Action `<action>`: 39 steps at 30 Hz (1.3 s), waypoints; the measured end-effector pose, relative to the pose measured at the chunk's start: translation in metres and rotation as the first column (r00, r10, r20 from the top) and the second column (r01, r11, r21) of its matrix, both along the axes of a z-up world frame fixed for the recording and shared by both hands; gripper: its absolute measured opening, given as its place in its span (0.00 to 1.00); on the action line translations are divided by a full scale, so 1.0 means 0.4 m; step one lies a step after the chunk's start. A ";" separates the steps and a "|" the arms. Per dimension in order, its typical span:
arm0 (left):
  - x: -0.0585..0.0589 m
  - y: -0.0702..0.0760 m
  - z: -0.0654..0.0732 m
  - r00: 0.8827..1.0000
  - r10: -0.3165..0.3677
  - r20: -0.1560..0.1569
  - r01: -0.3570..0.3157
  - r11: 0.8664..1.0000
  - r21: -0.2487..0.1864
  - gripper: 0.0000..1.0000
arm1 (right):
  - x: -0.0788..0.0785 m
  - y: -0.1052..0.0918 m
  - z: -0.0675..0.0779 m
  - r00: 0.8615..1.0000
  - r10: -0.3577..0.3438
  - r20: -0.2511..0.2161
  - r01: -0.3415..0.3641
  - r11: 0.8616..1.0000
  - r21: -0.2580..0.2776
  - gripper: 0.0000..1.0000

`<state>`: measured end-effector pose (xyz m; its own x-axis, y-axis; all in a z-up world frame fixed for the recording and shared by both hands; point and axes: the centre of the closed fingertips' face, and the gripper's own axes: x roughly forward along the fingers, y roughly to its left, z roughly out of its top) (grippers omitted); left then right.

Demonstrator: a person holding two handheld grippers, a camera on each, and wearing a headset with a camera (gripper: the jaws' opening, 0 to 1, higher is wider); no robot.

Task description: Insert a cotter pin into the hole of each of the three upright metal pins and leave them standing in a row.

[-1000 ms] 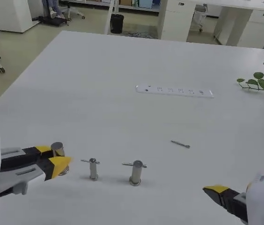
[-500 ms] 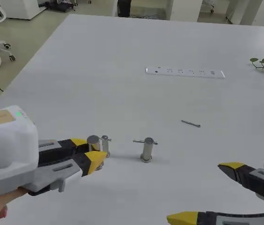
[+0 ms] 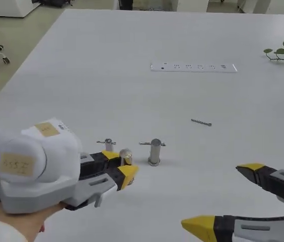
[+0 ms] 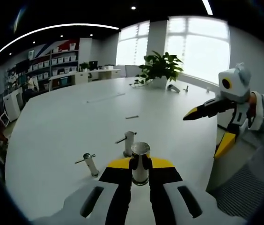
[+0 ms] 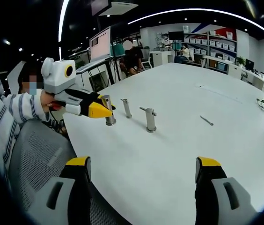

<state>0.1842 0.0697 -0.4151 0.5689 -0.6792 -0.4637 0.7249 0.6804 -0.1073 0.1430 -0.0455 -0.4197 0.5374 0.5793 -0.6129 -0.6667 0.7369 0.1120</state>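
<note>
**Head view:** left gripper [image 3: 121,164] is clamped on the bare pin [image 3: 126,156]. The pin is upright with no cotter through it. Pin A [image 3: 108,145] is just beyond it to the left and pin B [image 3: 154,151] is to its right, each with a cotter crossways near the top. The loose cotter [image 3: 201,122] lies flat on the table [image 3: 81,75], beyond and right of pin B and well apart from all the pins. Its long axis runs roughly left-right with a slight slant. Right gripper [image 3: 222,197] is low right, jaws wide apart and empty. It's the nearer one to the cotter.

**Left gripper view:** bare pin [image 4: 140,161] stands vertical between the jaws, head above the tips. Can't tell which way its hole faces. Pin A [image 4: 91,164] is to the left and pin B [image 4: 129,143] is just ahead. The loose cotter [image 4: 132,116] is farther out, past B. The right gripper [image 4: 206,133] comes in from the right, jaws spread.

**Right gripper view:** own jaws are spread with nothing between them. The loose cotter [image 5: 206,120] is ahead, off toward the right jaw, slanted to the jaw line. The left gripper [image 5: 101,110] holds the bare pin [image 5: 108,112], whose foot looks to be on the table.

**Call:** the right gripper goes forward and down to the loose cotter. It should roll so the jaws close across the shank. It's a thin part flat on the table, so it's likely to slip.
</note>
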 end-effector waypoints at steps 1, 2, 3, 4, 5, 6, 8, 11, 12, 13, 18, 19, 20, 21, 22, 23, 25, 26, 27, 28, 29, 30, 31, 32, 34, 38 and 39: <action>0.000 -0.005 -0.007 1.000 -0.002 -0.006 0.002 1.000 0.001 0.09 | 0.000 -0.001 0.000 1.000 -0.001 -0.001 0.001 1.000 0.001 0.91; 0.000 -0.006 -0.009 1.000 -0.002 -0.009 0.002 1.000 0.001 0.09 | -0.001 -0.002 -0.001 1.000 -0.003 -0.001 0.003 1.000 0.001 0.91; 0.000 -0.011 -0.014 1.000 -0.002 -0.012 0.002 1.000 0.000 0.09 | -0.001 -0.003 -0.001 1.000 -0.003 -0.002 0.003 1.000 0.002 0.91; 0.001 -0.014 -0.016 1.000 -0.002 -0.013 0.002 1.000 -0.001 0.09 | -0.002 -0.004 -0.001 1.000 -0.002 -0.002 0.002 1.000 0.001 0.91; 0.002 -0.017 -0.020 1.000 -0.001 -0.014 0.001 1.000 -0.002 0.09 | -0.003 -0.004 -0.002 1.000 -0.001 -0.002 0.001 1.000 0.001 0.91; 0.003 -0.019 -0.023 1.000 -0.001 -0.016 0.001 1.000 0.000 0.09 | -0.003 -0.005 -0.003 1.000 0.000 -0.003 0.000 1.000 0.000 0.91; 0.005 -0.023 -0.031 1.000 -0.002 -0.017 0.002 1.000 0.010 0.09 | -0.004 -0.005 -0.005 1.000 0.002 -0.005 -0.002 1.000 0.000 0.91; 0.008 -0.025 -0.040 1.000 0.002 -0.020 -0.001 1.000 0.021 0.09 | -0.007 -0.004 -0.005 1.000 0.009 -0.004 -0.009 1.000 -0.001 0.91; 0.009 -0.024 -0.045 1.000 0.008 -0.022 -0.007 1.000 0.023 0.09 | -0.008 -0.003 -0.005 1.000 0.011 -0.005 -0.011 1.000 -0.001 0.91; 0.010 -0.024 -0.047 1.000 0.010 -0.022 -0.009 1.000 0.025 0.09 | -0.008 -0.003 -0.005 1.000 0.012 -0.005 -0.012 1.000 -0.002 0.91; 0.010 -0.024 -0.062 1.000 0.010 -0.027 -0.009 0.999 0.040 0.09 | -0.010 -0.005 -0.005 1.000 0.012 -0.006 -0.012 1.000 -0.002 0.91; 0.009 -0.025 -0.064 1.000 0.010 -0.027 -0.009 0.999 0.043 0.09 | -0.011 -0.006 -0.006 1.000 0.012 -0.008 -0.012 1.000 -0.004 0.91; 0.009 -0.025 -0.065 1.000 0.010 -0.026 -0.008 0.999 0.045 0.09 | -0.011 -0.007 -0.007 1.000 0.011 -0.008 -0.011 1.000 -0.006 0.91; 0.009 -0.025 -0.067 1.000 0.010 -0.026 -0.009 0.999 0.045 0.09 | -0.012 -0.008 -0.007 1.000 0.010 -0.008 -0.010 1.000 -0.008 0.91; 0.009 -0.026 -0.067 1.000 0.011 -0.027 -0.010 0.999 0.043 0.09 | -0.012 -0.009 -0.008 1.000 0.010 -0.009 -0.010 1.000 -0.009 0.91; 0.009 -0.026 -0.068 1.000 0.013 -0.028 -0.012 0.999 0.040 0.09 | -0.013 -0.009 -0.007 1.000 0.009 -0.009 -0.009 1.000 -0.009 0.91; 0.009 -0.027 -0.072 1.000 0.011 -0.028 -0.009 0.999 0.042 0.09 | -0.014 -0.009 -0.007 1.000 0.008 -0.009 -0.008 1.000 -0.009 0.91; 0.010 -0.028 -0.074 1.000 0.009 -0.029 -0.008 0.999 0.044 0.09 | -0.014 -0.009 -0.007 1.000 0.007 -0.010 -0.007 1.000 -0.011 0.91; 0.010 -0.029 -0.075 1.000 0.008 -0.030 -0.006 0.999 0.046 0.09 | -0.015 -0.009 -0.008 1.000 0.006 -0.011 -0.006 1.000 -0.012 0.91; 0.009 -0.030 -0.078 1.000 0.004 -0.030 -0.002 0.999 0.050 0.09 | -0.015 -0.009 -0.008 1.000 0.006 -0.010 -0.006 1.000 -0.013 0.91; 0.010 -0.031 -0.079 1.000 0.002 -0.029 0.000 0.999 0.051 0.09 | -0.015 -0.009 -0.008 1.000 0.005 -0.010 -0.005 1.000 -0.013 0.91; 0.010 -0.032 -0.080 1.000 0.000 -0.029 0.001 0.999 0.052 0.09 | -0.015 -0.009 -0.008 1.000 0.004 -0.011 -0.004 1.000 -0.013 0.91; 0.010 -0.033 -0.082 1.000 0.000 -0.031 0.001 0.999 0.051 0.09 | -0.015 -0.009 -0.008 1.000 0.003 -0.012 -0.003 1.000 -0.013 0.91; 0.011 -0.033 -0.085 0.999 0.003 -0.036 -0.001 0.999 0.049 0.09 | -0.015 -0.009 -0.007 1.000 0.002 -0.011 -0.002 1.000 -0.013 0.91; 0.011 -0.033 -0.089 0.999 0.004 -0.037 -0.002 0.999 0.052 0.09 | -0.016 -0.010 -0.006 1.000 0.001 -0.012 -0.002 1.000 -0.014 0.91; 0.011 -0.030 -0.096 0.999 0.008 -0.044 -0.006 0.998 0.062 0.09 | -0.015 -0.012 -0.006 1.000 -0.003 -0.012 0.003 1.000 -0.015 0.91; 0.013 -0.028 -0.098 0.999 0.010 -0.044 -0.007 0.998 0.065 0.09 | -0.014 -0.013 -0.006 1.000 -0.005 -0.012 0.005 1.000 -0.017 0.91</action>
<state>0.1893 0.0583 -0.4544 0.5528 -0.6422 -0.5310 0.7145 0.6933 -0.0946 0.1373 -0.0507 -0.4219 0.5328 0.5665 -0.6286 -0.6619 0.7418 0.1075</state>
